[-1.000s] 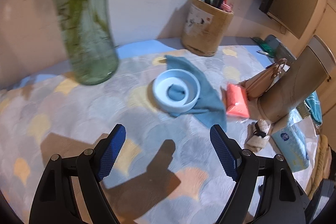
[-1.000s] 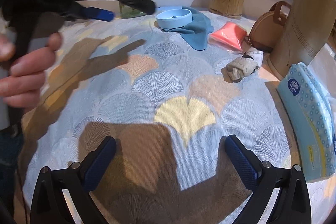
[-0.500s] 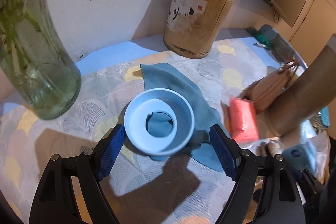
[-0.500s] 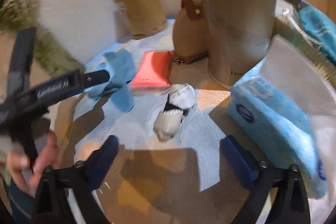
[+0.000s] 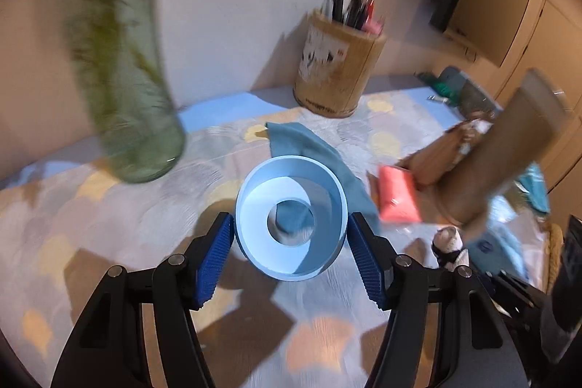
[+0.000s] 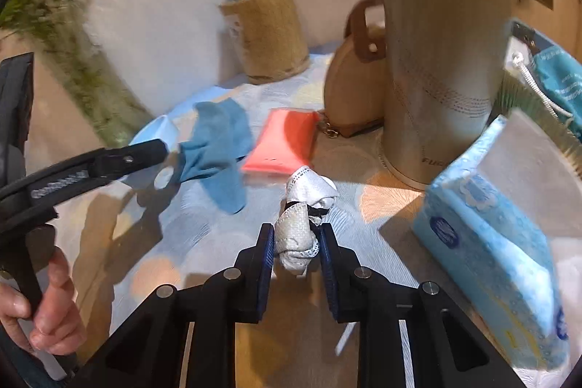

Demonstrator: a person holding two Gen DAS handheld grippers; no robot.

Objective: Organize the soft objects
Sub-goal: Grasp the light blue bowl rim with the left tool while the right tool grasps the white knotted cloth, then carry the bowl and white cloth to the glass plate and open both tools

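Left gripper (image 5: 289, 242): half a second ago spread wide before the pale blue ring (image 5: 290, 219); now closed in against its two sides, the ring tilted up off the blue cloth (image 5: 313, 148). Judged gripped and lifting.

Right gripper (image 6: 295, 251): previously wide apart short of the rolled white bundle (image 6: 303, 224); now clamped on the bundle's lower end, the upper end and its black tie standing clear above the pads.

Landmark, tall tan cylinder (image 6: 440, 42): the bundle is held just in front of its base; the coral pouch (image 6: 282, 140) is lying left of the base; the blue cloth is lying further left, partly under the ring; the tissue pack (image 6: 491, 235) is set to the right; the tan handbag (image 6: 354, 93) is leaning just beside it; the pen holder (image 6: 269, 35) is placed behind, at the wall.

Significance: both grasps are judged complete; with the ring lifted, the cloth would be freed for sorting.
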